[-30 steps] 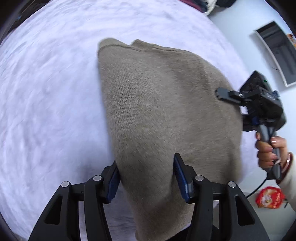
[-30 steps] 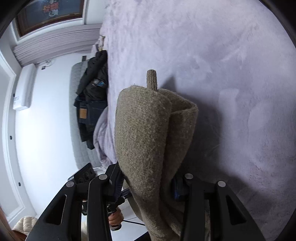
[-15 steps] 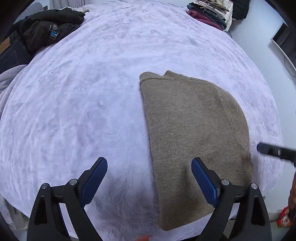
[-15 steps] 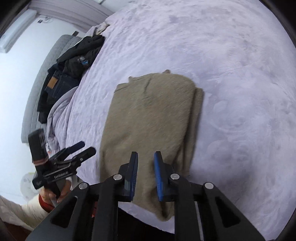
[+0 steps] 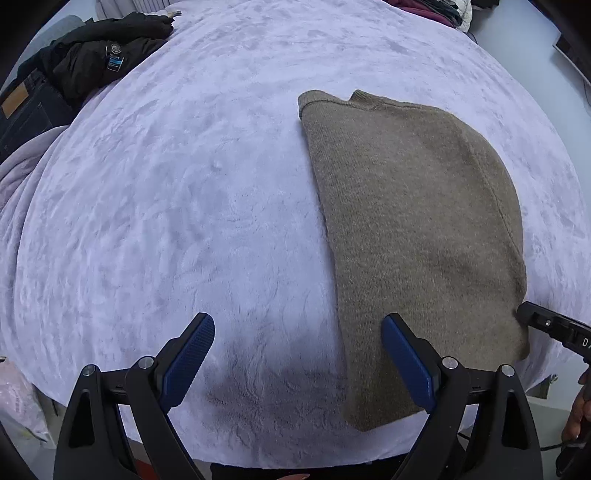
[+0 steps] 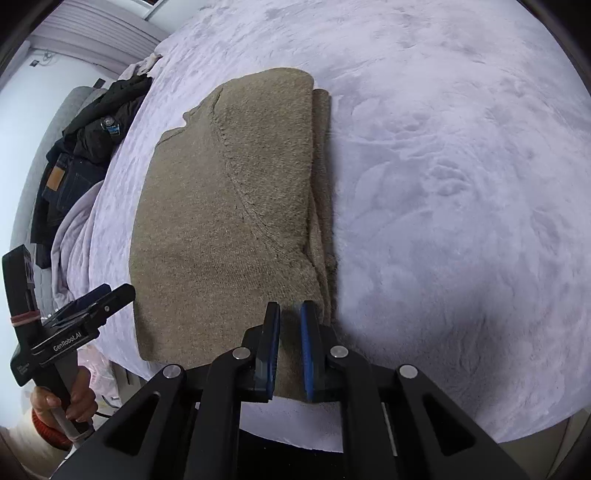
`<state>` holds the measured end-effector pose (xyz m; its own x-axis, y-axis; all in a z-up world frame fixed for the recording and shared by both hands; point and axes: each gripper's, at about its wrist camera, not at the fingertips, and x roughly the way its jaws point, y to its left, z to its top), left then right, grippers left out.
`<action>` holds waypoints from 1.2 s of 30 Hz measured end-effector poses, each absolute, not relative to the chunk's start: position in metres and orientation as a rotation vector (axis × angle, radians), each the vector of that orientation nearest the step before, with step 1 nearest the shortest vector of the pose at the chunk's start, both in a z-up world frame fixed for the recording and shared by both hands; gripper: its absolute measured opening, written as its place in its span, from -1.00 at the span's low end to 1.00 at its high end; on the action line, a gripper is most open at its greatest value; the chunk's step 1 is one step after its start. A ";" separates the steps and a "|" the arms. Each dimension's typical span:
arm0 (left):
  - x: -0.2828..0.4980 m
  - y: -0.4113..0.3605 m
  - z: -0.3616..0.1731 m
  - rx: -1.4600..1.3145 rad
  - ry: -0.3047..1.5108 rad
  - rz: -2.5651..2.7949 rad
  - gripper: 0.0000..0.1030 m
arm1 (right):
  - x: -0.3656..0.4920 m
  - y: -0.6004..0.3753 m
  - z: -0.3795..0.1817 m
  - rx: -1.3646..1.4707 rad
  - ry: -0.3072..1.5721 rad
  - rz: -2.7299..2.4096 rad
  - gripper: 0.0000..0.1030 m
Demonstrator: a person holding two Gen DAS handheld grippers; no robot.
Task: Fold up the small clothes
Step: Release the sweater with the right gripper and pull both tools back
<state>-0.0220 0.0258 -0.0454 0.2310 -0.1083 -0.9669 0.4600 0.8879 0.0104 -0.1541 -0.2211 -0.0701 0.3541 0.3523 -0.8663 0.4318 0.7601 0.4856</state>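
A tan knit sweater (image 5: 413, 229) lies folded lengthwise on the lavender bed cover (image 5: 184, 184), near the front edge. My left gripper (image 5: 298, 325) hovers above the cover, wide open and empty, its right finger (image 5: 406, 354) over the sweater's left edge. In the right wrist view the sweater (image 6: 221, 221) shows stacked layers along its right side. My right gripper (image 6: 290, 310) is shut with nothing between its blue pads, above the sweater's near right corner. The right gripper's tip (image 5: 546, 325) shows by the sweater's right edge, and the left gripper (image 6: 99, 299) is off its left side.
Dark jackets and jeans (image 5: 92, 62) lie piled at the bed's far left, also seen as a dark clothes pile (image 6: 92, 140). Folded clothes (image 5: 432, 9) sit at the far edge. A hand (image 6: 70, 402) grips the left tool. The bed's front edge runs just below both grippers.
Both grippers let go of the sweater and pulled back and up. The sweater now lies flat on the bed. The left jaws spread wide; the right jaws came together.
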 end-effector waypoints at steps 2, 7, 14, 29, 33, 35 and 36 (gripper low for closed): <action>-0.026 0.025 -0.043 0.336 1.292 -0.403 0.80 | -0.160 -0.225 -0.069 0.756 1.258 -0.106 -0.67; -0.037 0.024 -0.031 0.370 1.295 -0.400 0.80 | -0.172 -0.235 -0.056 0.853 1.245 -0.148 -0.67; -0.044 0.027 -0.003 0.374 1.285 -0.375 0.80 | -0.165 -0.220 -0.018 0.820 1.246 -0.171 -0.61; -0.041 0.031 0.033 0.339 1.312 -0.353 1.00 | -0.136 -0.189 0.046 0.646 1.249 -0.167 0.57; -0.041 0.028 0.038 0.333 1.326 -0.353 1.00 | -0.134 -0.188 0.051 0.615 1.255 -0.188 0.62; -0.041 0.027 0.040 0.330 1.329 -0.356 1.00 | -0.132 -0.188 0.054 0.581 1.263 -0.207 0.65; -0.041 0.026 0.041 0.328 1.330 -0.358 1.00 | -0.131 -0.188 0.056 0.561 1.264 -0.211 0.80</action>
